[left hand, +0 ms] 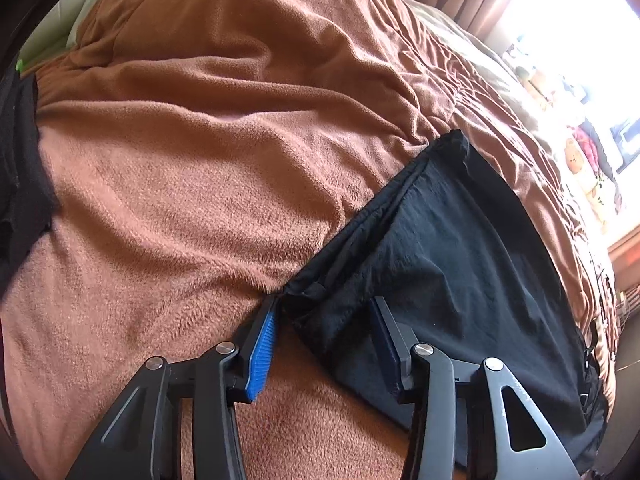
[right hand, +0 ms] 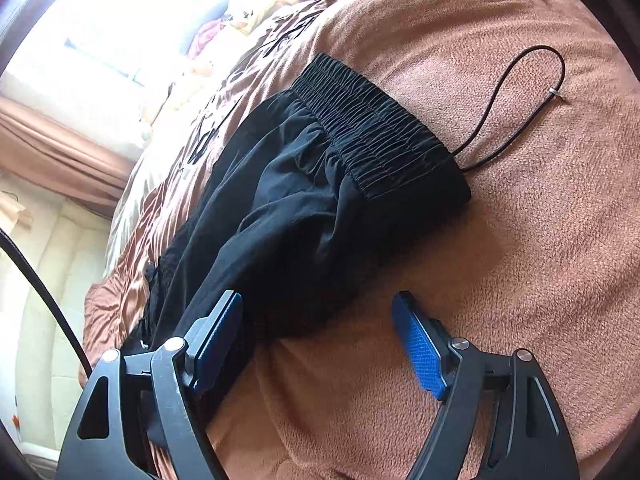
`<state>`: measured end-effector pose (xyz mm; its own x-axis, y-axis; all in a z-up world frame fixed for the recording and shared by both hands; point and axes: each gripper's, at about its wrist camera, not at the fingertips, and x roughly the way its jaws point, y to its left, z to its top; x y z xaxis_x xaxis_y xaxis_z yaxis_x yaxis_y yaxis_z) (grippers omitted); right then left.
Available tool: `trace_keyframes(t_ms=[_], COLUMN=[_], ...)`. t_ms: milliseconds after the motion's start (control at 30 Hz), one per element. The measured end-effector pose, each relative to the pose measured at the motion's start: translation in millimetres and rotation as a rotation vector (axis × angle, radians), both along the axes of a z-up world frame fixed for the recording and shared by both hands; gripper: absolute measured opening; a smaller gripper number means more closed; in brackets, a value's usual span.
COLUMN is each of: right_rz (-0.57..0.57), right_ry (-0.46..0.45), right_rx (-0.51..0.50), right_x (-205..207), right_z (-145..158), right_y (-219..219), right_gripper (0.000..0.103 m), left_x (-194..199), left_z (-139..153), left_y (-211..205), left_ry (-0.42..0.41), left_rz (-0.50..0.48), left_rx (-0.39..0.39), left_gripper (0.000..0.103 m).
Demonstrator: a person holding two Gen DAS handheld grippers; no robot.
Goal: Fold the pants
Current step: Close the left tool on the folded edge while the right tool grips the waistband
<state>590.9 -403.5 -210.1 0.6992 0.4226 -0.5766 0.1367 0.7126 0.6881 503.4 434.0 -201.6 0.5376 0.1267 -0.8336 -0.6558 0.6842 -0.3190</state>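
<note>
Black pants (left hand: 460, 260) lie folded lengthwise on a brown fleece blanket (left hand: 200, 160). In the left wrist view my left gripper (left hand: 325, 306) stands open at the leg end, its fingers on either side of the hem corner, with neither pad pressing the cloth. The right wrist view shows the pants (right hand: 288, 200) with their gathered waistband (right hand: 376, 128) far from me and a black drawcord loop (right hand: 520, 100) on the blanket (right hand: 520, 260). My right gripper (right hand: 318, 297) is open wide, its left finger over the pants' near edge and its right finger over bare blanket.
Another black garment (left hand: 20, 160) lies at the blanket's left edge. A shiny brown bedcover (left hand: 500, 112) runs along the far side toward a bright window (right hand: 100, 40) with brown curtains (right hand: 60, 148). A black cable (right hand: 40, 280) hangs at the left.
</note>
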Motion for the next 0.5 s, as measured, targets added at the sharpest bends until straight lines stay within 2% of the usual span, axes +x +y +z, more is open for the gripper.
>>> trace_keyframes(t_ms=[100,200,233,267,333,400,500], right_rz=[-0.028,-0.047,-0.055,-0.066,-0.096,-0.125,-0.139], right_ry=[-0.015,-0.029,-0.032,-0.031,-0.020,-0.003,-0.019], right_rx=[0.025,0.027,0.026,0.022,0.015,0.017,0.021], right_x=[7,16,19,21,25,26,20], right_z=[-4,-5,-5,-6,-7,-10,-7], right_y=[-4,-4,-4,-4,-6,-12,-18], right_gripper=[0.076,0.076,0.075,0.070,0.053,0.028,0.019], left_x=[7,8,8,7,6,9,11], left_z=[0,-1,0,0,3,8,18], left_y=[-6,-6,-5,-3,0,-3,-9], left_ry=[0.028,0.024,0.021,0.018,0.006,0.010,0.012], left_rz=[-0.051,-0.056,-0.049,-0.038,-0.024,-0.027,-0.018], left_rx=[0.081,0.103,0.102,0.103,0.098,0.120,0.166], left_gripper=[0.044,0.042,0.036,0.028,0.020,0.015,0.012])
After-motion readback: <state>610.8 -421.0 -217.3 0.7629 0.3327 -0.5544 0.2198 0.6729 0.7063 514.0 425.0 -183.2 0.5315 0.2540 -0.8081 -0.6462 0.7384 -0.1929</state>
